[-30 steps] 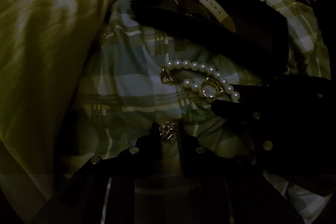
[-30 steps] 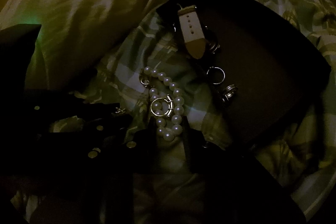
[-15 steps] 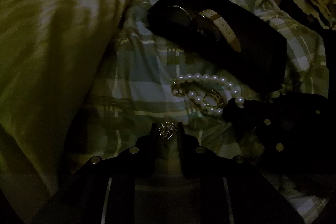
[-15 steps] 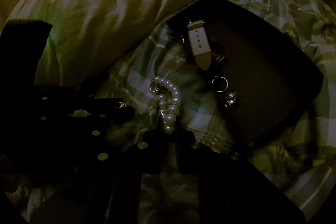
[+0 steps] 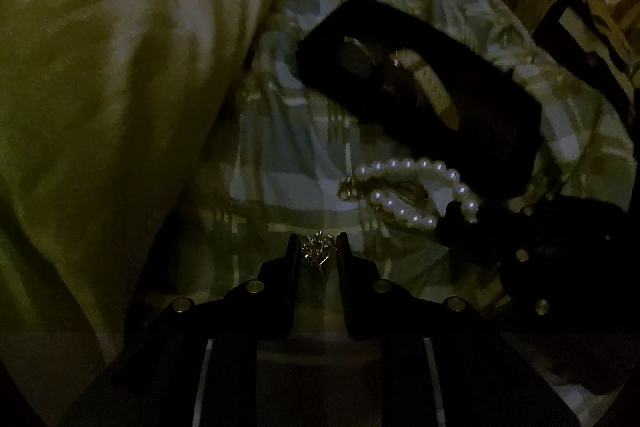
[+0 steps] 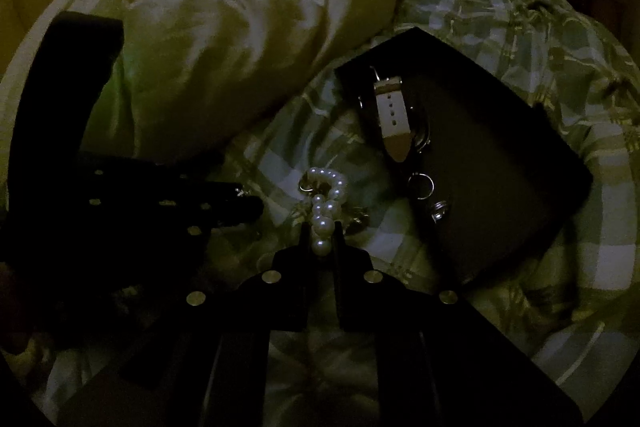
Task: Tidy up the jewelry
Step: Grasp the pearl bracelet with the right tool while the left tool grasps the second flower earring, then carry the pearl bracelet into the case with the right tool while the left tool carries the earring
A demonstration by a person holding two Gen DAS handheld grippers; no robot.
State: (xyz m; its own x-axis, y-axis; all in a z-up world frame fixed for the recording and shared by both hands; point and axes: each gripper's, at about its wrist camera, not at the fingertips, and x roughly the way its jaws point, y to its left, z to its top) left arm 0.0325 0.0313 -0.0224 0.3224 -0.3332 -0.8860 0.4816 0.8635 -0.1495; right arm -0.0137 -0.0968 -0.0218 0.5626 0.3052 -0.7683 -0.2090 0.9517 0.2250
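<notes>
Change: since a second ago the right gripper [image 6: 322,241] has closed on the pearl bracelet [image 6: 324,211], lifting one end off the bedspread.
Pearl bracelet: pinched at its near end, so the rest hangs toward the plaid bedspread [image 6: 280,171].
Left gripper [image 5: 319,251]: clamped on a small gold chain [image 5: 318,250], held clear.
Black tray [image 6: 500,163]: just beside, likely the destination; it holds a white watch strap [image 6: 392,119] and rings [image 6: 422,185].
Duvet [image 6: 240,39]: bunched behind.

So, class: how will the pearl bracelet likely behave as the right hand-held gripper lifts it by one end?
The pearl bracelet is separate beads on a string, so it will probably hang limp and swing. The right hand-held gripper pinches round, glossy pearls, so they might slip. The free end may drag across the checked bedsheet.
</notes>
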